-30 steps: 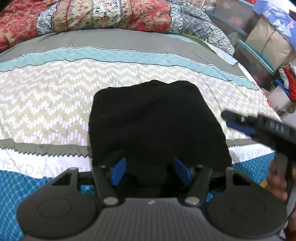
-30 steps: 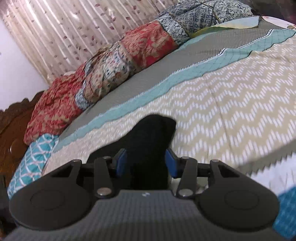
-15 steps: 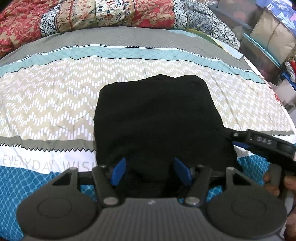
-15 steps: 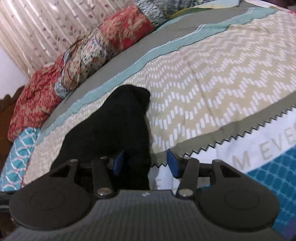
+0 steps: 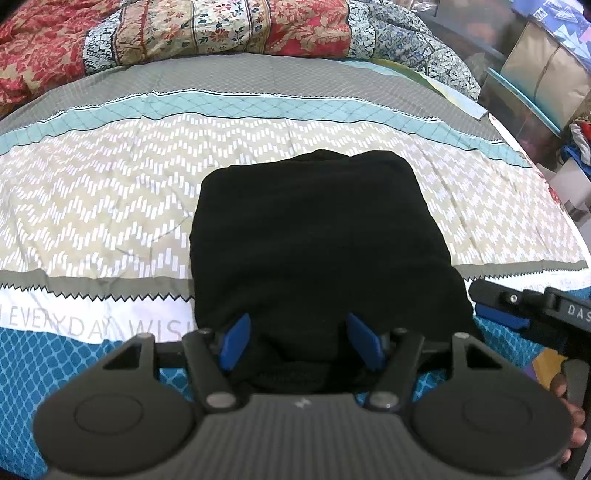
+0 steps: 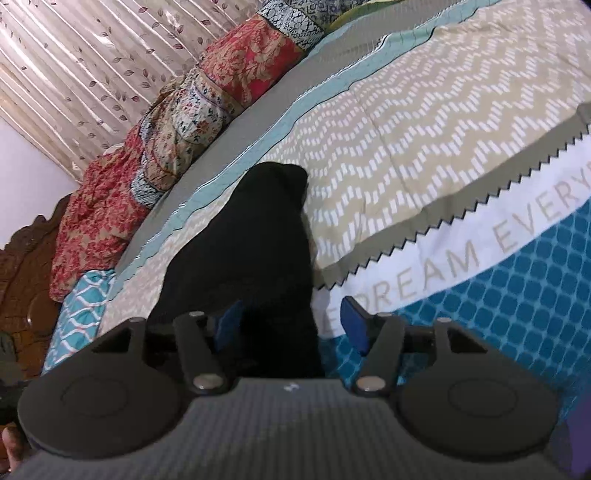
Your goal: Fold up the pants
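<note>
Black pants [image 5: 317,251] folded into squarish bundle, lying mid-bed on patterned bedspread [image 5: 92,206], my left view dead centre. My left tongs [image 5: 301,341] at 6 o'clock edge of bundle, blue pads spread, fabric bunched between, not pinched. My right tongs [image 6: 291,328] at bundle's 3 o'clock side, jaws opening; corner of pants between pads, right pad clear over bedspread. Patchwork quilt [image 5: 221,29] heaped at 12 o'clock. Curtain [image 6: 92,62] behind in right view.
</note>
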### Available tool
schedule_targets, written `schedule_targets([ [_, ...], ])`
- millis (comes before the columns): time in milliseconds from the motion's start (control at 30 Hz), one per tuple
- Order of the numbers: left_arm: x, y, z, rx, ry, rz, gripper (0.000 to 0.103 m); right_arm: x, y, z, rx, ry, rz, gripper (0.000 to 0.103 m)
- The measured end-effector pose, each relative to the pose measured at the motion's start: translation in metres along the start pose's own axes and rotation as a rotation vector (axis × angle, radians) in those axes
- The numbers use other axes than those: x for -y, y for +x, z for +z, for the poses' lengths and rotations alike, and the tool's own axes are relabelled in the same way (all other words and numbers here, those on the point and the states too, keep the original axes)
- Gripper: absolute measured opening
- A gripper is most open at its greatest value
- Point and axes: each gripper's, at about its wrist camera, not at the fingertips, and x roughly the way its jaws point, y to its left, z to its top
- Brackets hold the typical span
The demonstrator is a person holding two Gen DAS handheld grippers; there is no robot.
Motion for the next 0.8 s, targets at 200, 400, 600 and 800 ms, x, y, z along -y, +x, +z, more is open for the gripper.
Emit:
schedule_targets([
  [200,-0.007,-0.025,-0.003,0.071,-0.022,-0.045,0.090,0.001,-0.002,-0.003,0.003,0.016,0.016,0.076],
  [400,-0.028,-0.054,-0.001,0.173,-0.065,-0.060,0.097,0.004,-0.002,-0.002,0.009,0.043,0.033,0.086],
  [600,-0.055,-0.050,0.001,0.167,-0.148,-0.037,0.100,0.000,0.001,-0.006,-0.010,0.040,0.031,0.086],
  [800,-0.059,-0.030,-0.001,0.127,-0.160,-0.040,0.101,-0.009,0.015,-0.015,-0.065,-0.016,-0.010,0.087],
])
